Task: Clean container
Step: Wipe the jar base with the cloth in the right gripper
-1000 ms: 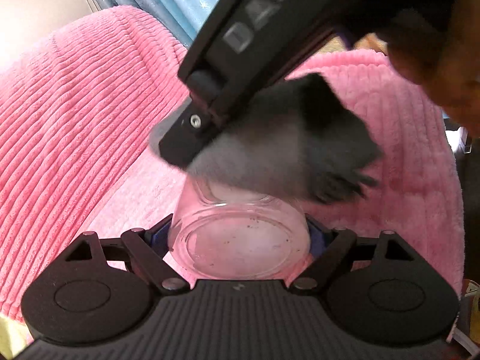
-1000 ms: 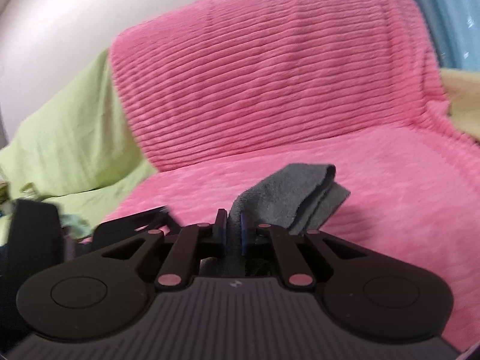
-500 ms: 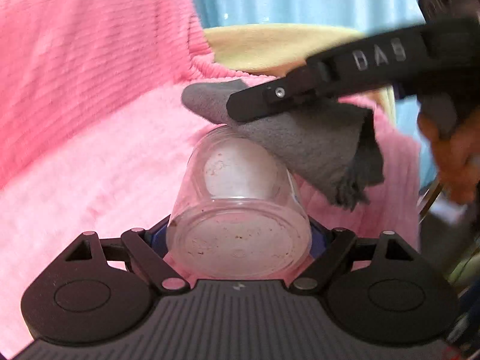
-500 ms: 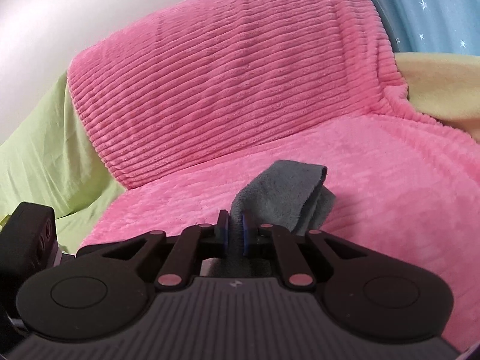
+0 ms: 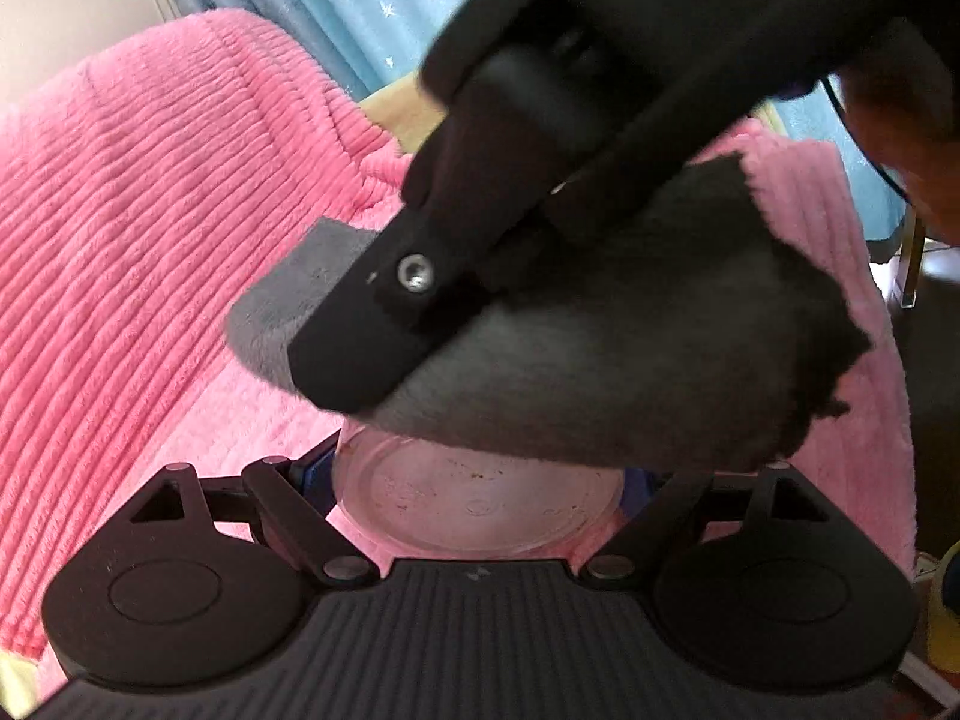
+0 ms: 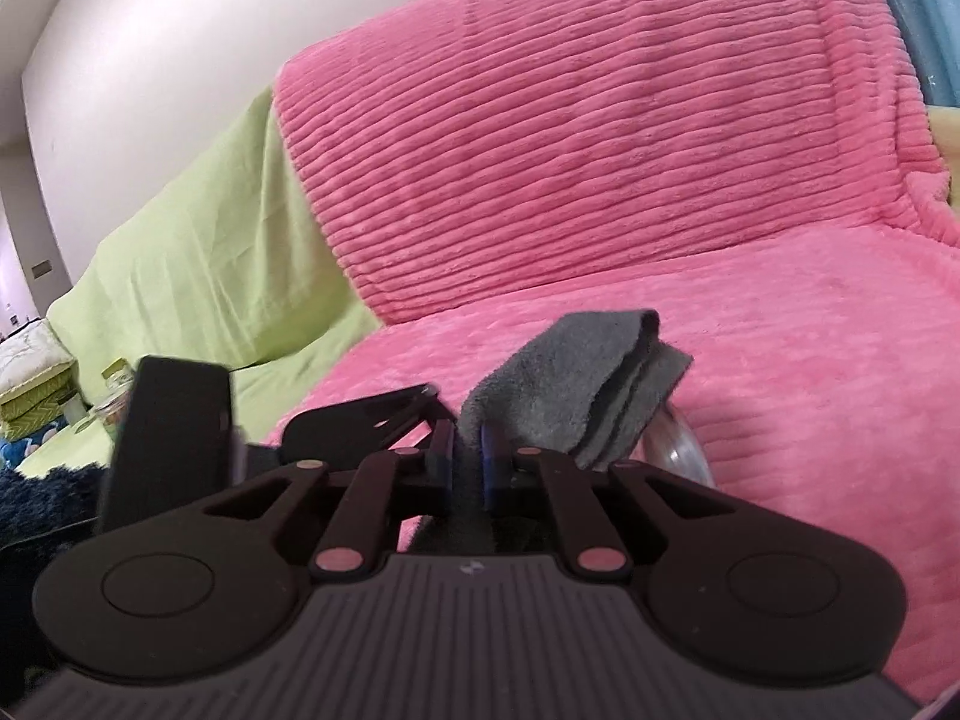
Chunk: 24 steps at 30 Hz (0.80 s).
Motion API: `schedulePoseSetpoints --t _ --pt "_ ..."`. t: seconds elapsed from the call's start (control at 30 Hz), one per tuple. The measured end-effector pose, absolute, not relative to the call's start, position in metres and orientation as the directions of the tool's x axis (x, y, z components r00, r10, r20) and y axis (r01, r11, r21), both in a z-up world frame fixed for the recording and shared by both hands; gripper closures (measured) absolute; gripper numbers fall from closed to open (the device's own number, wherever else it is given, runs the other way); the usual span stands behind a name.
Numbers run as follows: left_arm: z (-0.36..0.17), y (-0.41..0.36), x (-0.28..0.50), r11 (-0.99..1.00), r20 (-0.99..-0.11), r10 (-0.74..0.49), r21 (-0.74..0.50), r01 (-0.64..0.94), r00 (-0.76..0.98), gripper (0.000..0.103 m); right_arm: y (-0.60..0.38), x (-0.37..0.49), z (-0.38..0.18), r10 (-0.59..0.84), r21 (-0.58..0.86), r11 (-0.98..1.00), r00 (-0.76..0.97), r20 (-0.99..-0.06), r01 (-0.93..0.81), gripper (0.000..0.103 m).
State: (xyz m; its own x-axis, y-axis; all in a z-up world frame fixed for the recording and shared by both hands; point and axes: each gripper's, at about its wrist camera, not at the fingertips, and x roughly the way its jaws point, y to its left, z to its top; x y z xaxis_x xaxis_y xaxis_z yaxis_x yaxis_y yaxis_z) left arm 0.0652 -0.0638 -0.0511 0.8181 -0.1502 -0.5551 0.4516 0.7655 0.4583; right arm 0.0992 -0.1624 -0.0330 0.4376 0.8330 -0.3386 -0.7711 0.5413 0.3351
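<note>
over pink blanket (image 5: 150,228), grey cloth (image 5: 630,360) covering clear container (image 5: 480,504)

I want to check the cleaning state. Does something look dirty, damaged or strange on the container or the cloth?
The clear container, held in the left gripper, has small brown specks and smears on its base. The grey cloth, pinched in the right gripper, lies over it; its far edge looks frayed. Nothing looks spilled or broken.

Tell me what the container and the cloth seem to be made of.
Container: clear plastic or glass, smooth; the pink blanket shows through it, and specks mark its base. Cloth: grey microfibre or terry, matte, with a fuzzy nap.
</note>
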Motion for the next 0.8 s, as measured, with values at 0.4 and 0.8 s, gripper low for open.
schedulePoseSetpoints --t 0.4,0.8 --pt "-0.049 -0.064 0.064 0.77 -0.551 -0.16 0.45 0.453 0.819 0.018 -0.168 0.125 -0.038 0.69 0.284 0.724 0.644 -0.331 -0.629 0.097" --pt "-0.041 -0.054 0.065 0.819 -0.587 -0.18 0.355 0.451 0.789 0.017 -0.188 0.117 -0.034 0.732 0.4 0.681 0.593 -0.336 -0.614 0.095"
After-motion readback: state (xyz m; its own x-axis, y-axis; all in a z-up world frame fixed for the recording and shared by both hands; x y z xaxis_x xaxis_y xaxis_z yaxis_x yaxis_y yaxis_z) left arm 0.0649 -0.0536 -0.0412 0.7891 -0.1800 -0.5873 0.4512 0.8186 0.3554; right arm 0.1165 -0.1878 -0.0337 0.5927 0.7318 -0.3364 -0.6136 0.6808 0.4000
